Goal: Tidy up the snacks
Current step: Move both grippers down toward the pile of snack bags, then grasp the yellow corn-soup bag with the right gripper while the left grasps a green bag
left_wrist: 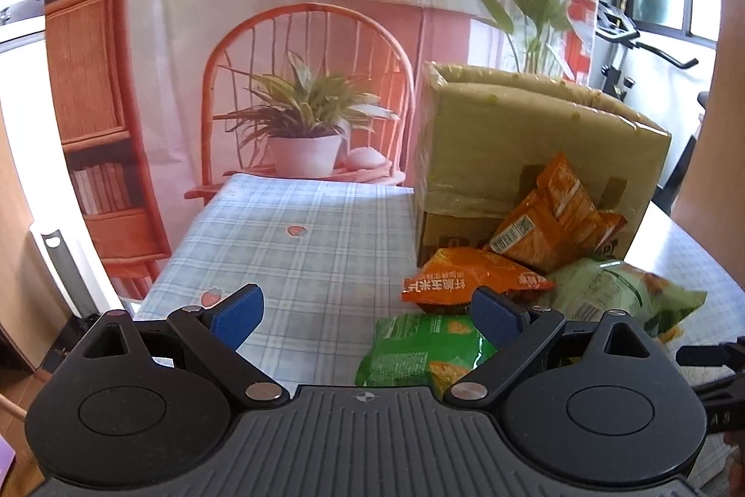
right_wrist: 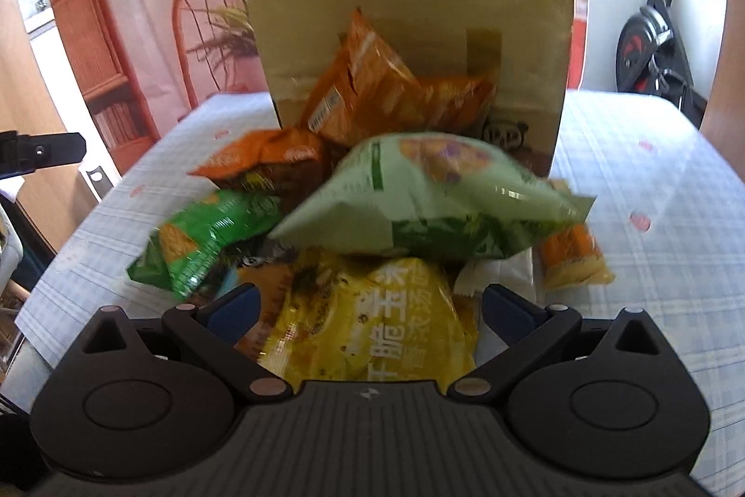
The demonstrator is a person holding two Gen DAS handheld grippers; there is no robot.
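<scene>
The sorting looks barely begun, by my reading: the snack bags lie heaped on the checked tablecloth (right_wrist: 652,180) in front of the cardboard box (right_wrist: 409,8), which fills the upper centre of the right wrist view; none can be seen inside it, though its interior is hidden. The right gripper (right_wrist: 368,310) has its jaws spread wide on either side of the yellow corn-snack bag (right_wrist: 368,320) at the lower centre of its frame, gripping nothing; the bag sits between the blue pads, and whether they touch it is hard to tell through the blur. The left gripper (left_wrist: 368,310) is likewise spread and empty, over bare cloth at the lower centre of its frame, the bright green bag (left_wrist: 419,352) just beside its right finger. The next move probably calls for closing on the yellow bag, then lifting it clear of the pale green bag (right_wrist: 428,199) that overlaps its far end; the packets look puffy, glossy and crinkled, so a firm pinch on a flat seam would serve best. Two orange bags (right_wrist: 391,96) lean against the box front; a small orange packet (right_wrist: 572,255) lies at the right of the heap.
</scene>
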